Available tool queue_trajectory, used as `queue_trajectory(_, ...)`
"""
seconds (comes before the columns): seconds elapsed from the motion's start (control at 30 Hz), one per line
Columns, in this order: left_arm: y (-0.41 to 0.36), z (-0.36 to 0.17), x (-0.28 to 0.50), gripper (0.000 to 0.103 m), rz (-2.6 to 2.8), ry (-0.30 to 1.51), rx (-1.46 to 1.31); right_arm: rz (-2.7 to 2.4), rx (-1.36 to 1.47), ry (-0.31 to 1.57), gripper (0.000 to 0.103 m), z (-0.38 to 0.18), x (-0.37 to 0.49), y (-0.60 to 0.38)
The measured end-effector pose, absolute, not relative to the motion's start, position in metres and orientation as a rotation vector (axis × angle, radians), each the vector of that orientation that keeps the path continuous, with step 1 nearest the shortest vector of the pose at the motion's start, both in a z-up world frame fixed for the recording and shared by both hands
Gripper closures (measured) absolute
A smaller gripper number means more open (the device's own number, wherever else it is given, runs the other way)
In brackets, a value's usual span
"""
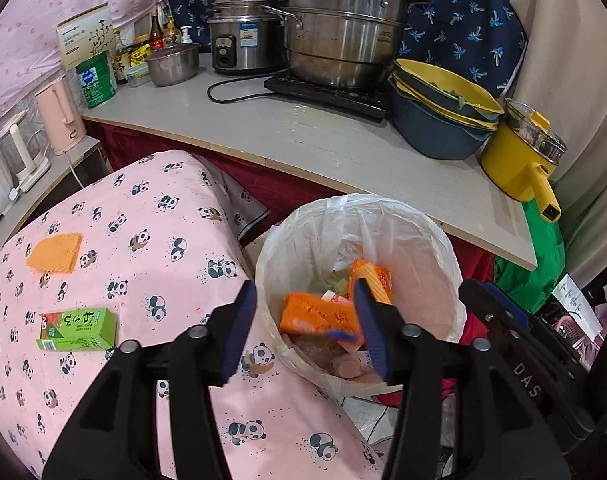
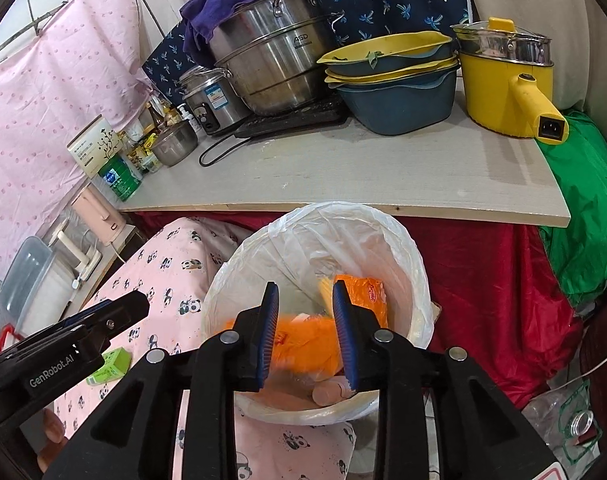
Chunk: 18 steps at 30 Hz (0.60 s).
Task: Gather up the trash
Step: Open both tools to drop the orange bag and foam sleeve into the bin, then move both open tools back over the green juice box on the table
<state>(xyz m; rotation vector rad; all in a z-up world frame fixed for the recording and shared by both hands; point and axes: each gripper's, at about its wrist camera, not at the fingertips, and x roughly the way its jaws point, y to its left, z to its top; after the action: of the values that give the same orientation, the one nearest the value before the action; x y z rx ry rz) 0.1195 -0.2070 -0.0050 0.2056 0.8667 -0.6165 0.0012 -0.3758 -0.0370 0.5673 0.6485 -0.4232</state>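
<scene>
A white bin lined with a clear bag stands on the floor beside a surface covered in pink panda cloth. Inside lie orange wrappers and other scraps. My left gripper hangs open over the bin's left rim, with nothing between its blue pads. My right gripper is open above the bin; a blurred orange wrapper lies below its fingers, untouched by the pads. A green carton and an orange square pad rest on the panda cloth.
Behind the bin a grey countertop carries a steel stockpot, a rice cooker, stacked blue-and-yellow basins and a yellow electric pot. Red cloth hangs below it. A green bag sits at the right.
</scene>
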Motion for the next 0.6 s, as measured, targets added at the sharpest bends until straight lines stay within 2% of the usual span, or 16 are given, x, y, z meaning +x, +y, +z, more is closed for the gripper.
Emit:
queue_trajectory(0.17,-0.198,-0.001,0.120,0.051,-0.606,0.864,0.186,-0.423,0.559,0.638,0.070,-0.030,-0.001,-0.372)
queue_trajectory(0.3,-0.187,0.004,0.122,0.041,-0.589,0.855,0.163,-0.413,0.545,0.632,0.068,-0.023,-0.001,-0.364)
queue_trajectory(0.43,-0.171,0.008,0.124,0.033,-0.561,0.840,0.138,-0.397,0.529,0.626,0.062,-0.017,0.003,-0.354)
queue_trajectory(0.6,-0.143,0.008,0.133,0.027,-0.511,0.847,0.099,-0.366,0.504,0.628,0.057,-0.012,0.012,-0.335)
